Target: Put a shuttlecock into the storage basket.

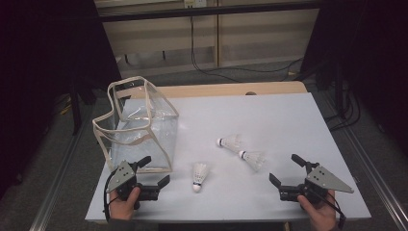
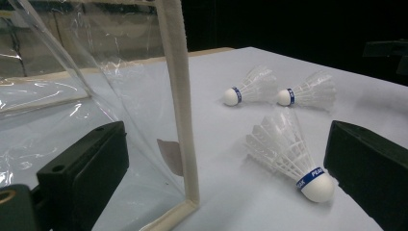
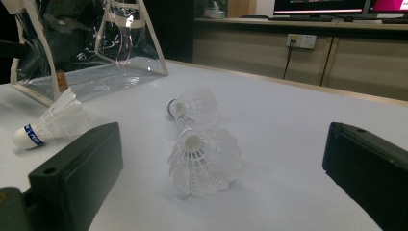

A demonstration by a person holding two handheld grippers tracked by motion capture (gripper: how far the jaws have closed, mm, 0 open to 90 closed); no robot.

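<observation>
Waiting at the desk's near edge, I hold both grippers, left and right, jaws wide and empty; next, I judge, the left takes the nearest shuttlecock (clear bag beside).

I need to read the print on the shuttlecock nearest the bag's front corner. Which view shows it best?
The left gripper view: the shuttlecock lies close, its blue band partly readable above the white cork. The high view shows it small, with no lettering visible. The right gripper view shows it at the left edge, its band visible but its print blurred.
</observation>
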